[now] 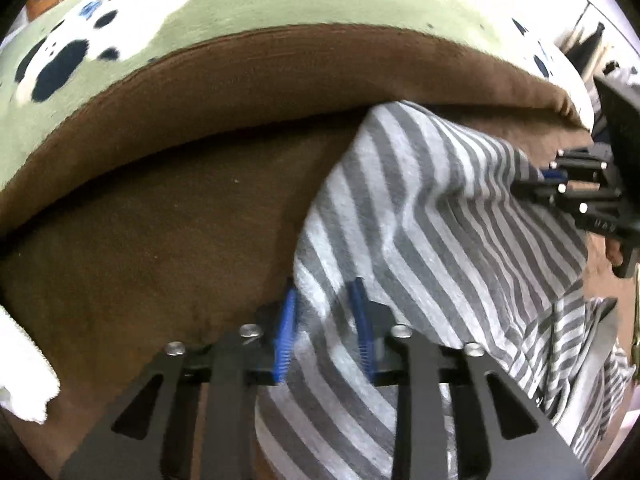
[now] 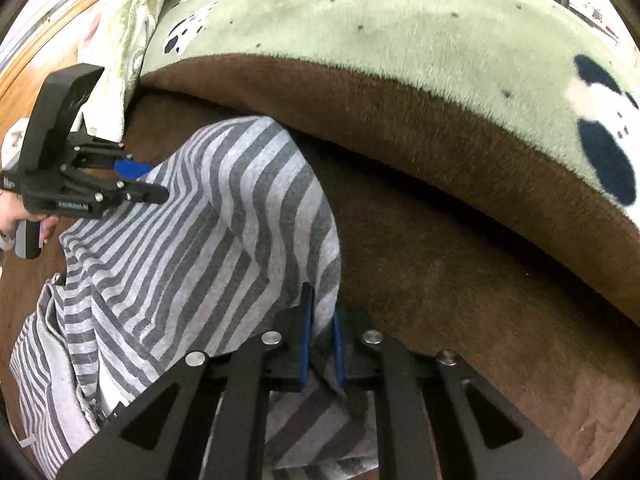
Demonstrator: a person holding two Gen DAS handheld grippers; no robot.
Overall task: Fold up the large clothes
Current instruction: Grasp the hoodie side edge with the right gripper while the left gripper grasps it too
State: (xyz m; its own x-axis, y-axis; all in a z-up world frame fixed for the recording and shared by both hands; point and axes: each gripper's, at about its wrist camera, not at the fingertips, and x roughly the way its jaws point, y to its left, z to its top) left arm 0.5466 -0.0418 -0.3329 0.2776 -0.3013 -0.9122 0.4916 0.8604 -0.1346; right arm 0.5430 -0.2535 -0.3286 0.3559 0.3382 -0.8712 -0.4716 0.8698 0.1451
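— On the brown surface [image 2: 460, 280], what is lying?

— A grey and white striped garment [image 2: 192, 220]. It lies crumpled and partly lifted, in front of a green blanket [image 2: 400, 20] with dark and white spots. The brown edge of the blanket runs just behind the garment.

— And the right gripper [image 2: 320, 344]?

— Its blue fingers [image 2: 306, 332] stand close together and pinch an edge of the striped cloth, which passes between them. In the left wrist view the same gripper [image 1: 548, 178] is at the far right side of the garment [image 1: 420, 220].

— The left gripper [image 1: 326, 332]?

— Its fingers [image 1: 286, 332] are on both sides of a fold of the cloth, with a wider gap. The cloth fills this gap, and they seem to hold it. From the right wrist view, this gripper [image 2: 148, 182] is at the left edge of the garment, and part of a hand [image 2: 24, 216] holds its handle.

— Something else near?

— A white cloth [image 1: 24, 364] at the left border, blurred.
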